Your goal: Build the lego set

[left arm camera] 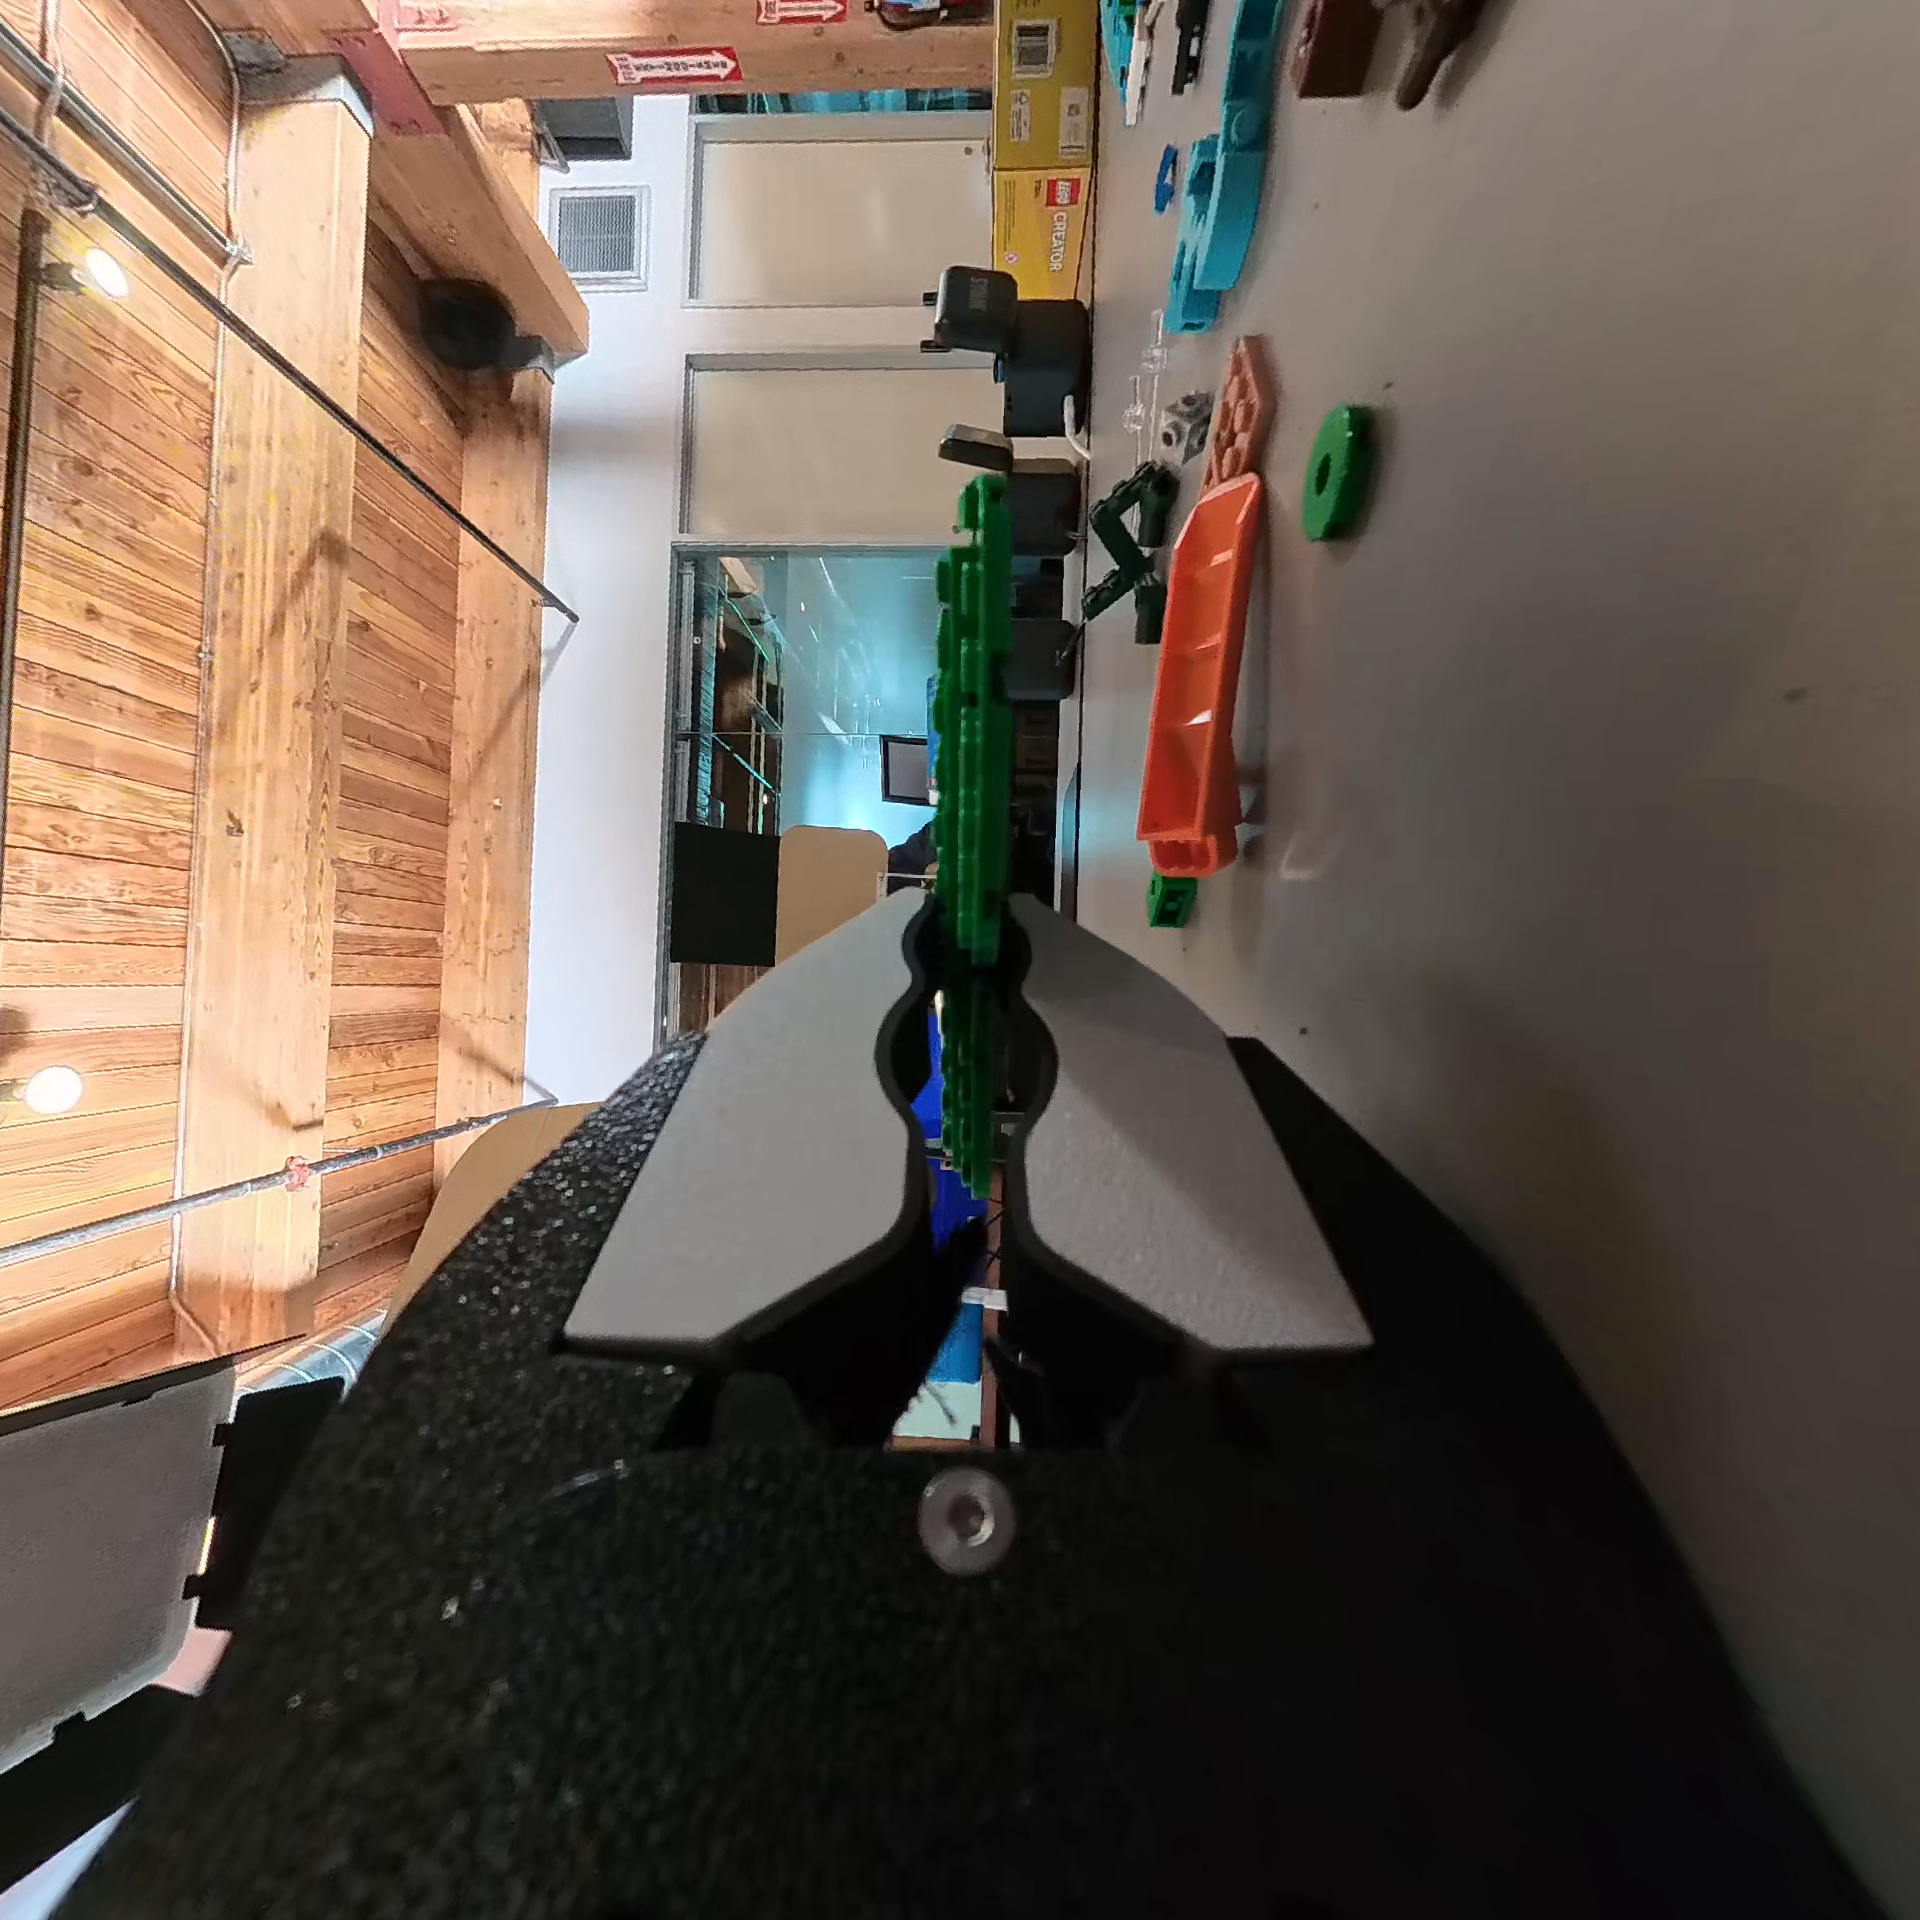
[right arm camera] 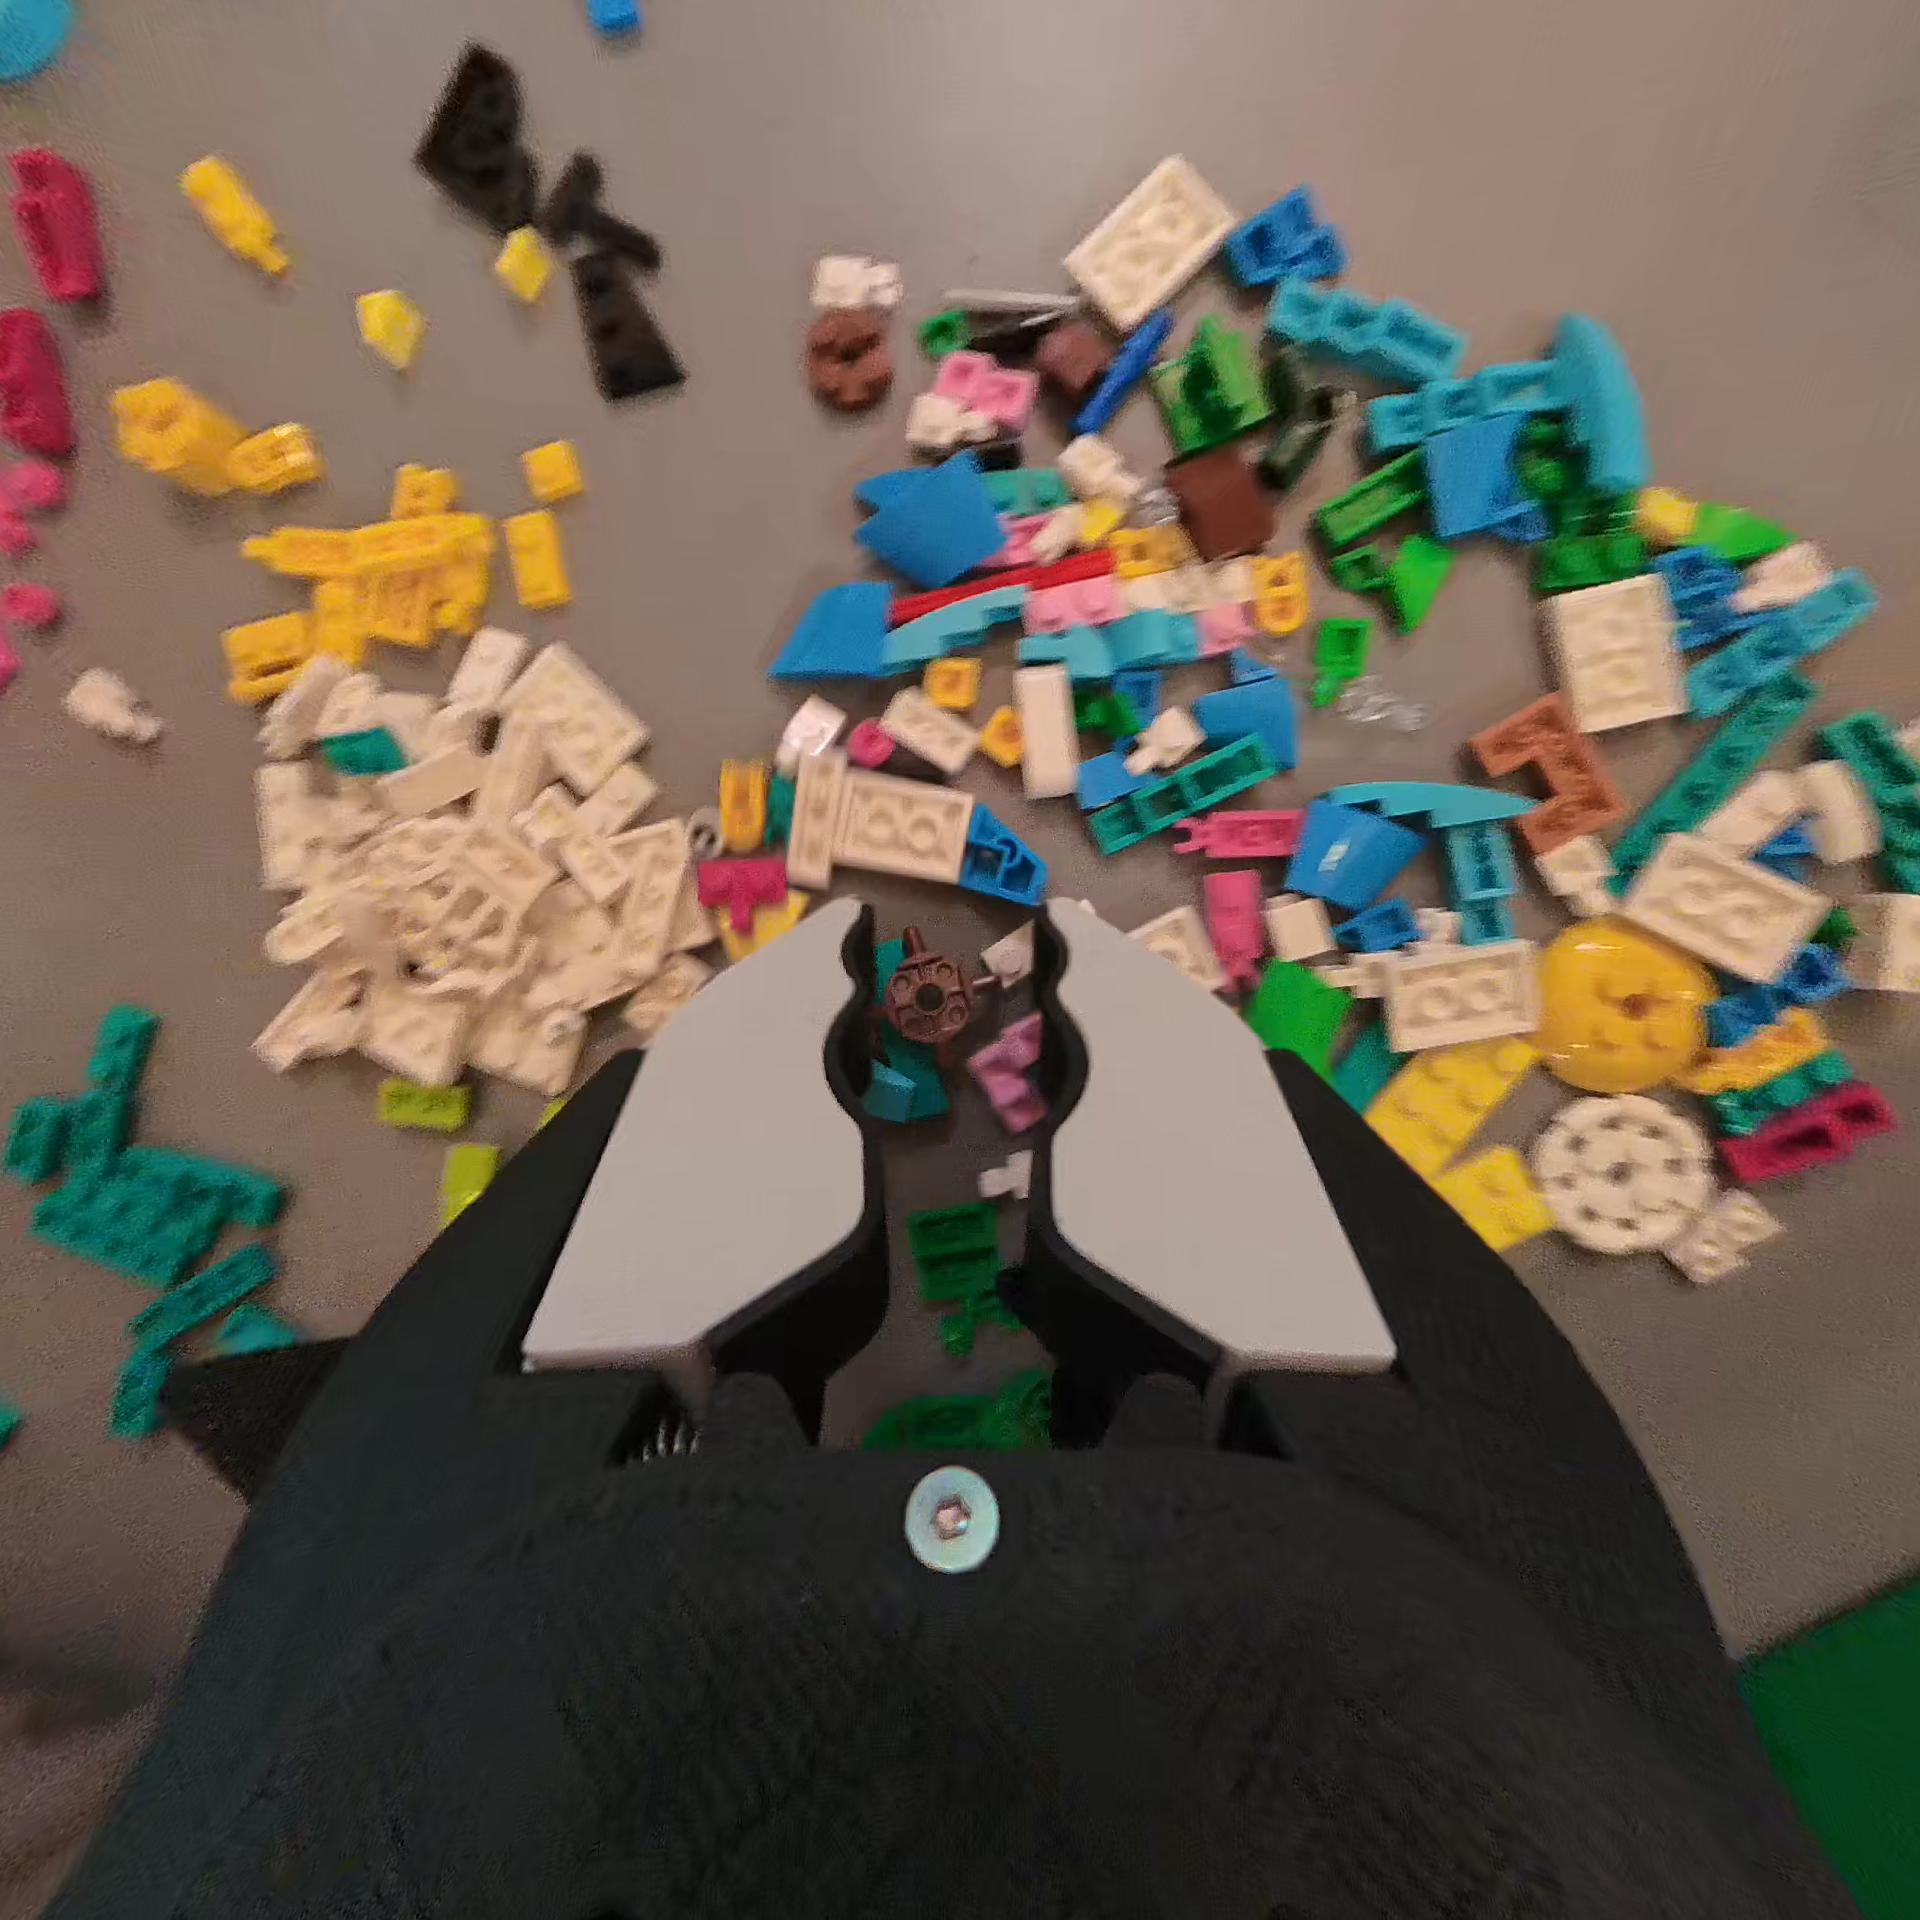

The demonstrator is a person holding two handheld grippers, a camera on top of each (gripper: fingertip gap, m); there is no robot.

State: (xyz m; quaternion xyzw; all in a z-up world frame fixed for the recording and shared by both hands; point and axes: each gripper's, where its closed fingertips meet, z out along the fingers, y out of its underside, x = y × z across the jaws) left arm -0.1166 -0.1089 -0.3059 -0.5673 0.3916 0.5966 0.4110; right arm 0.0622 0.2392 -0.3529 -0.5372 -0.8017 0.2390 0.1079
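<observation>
The left wrist view is sharp and bright. Two round ceiling lamps (left arm camera: 104,272) glow on the wood, and straight beams bend near the edges. The orange piece (left arm camera: 1205,665) has a shiny white spot. The right wrist view is blurry all over, most around the white bricks (right arm camera: 457,873).

Grey table (left arm camera: 1558,727), wooden ceiling (left arm camera: 125,623), black chargers (left arm camera: 1039,364).

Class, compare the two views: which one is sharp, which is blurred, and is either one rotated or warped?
Left wrist view: sharp, rolled sideways, wide-angle bending toward the edges, the left gripper clamping a green plate edge-on. Right wrist view: motion-blurred loose bricks, the open right gripper crisper.
</observation>
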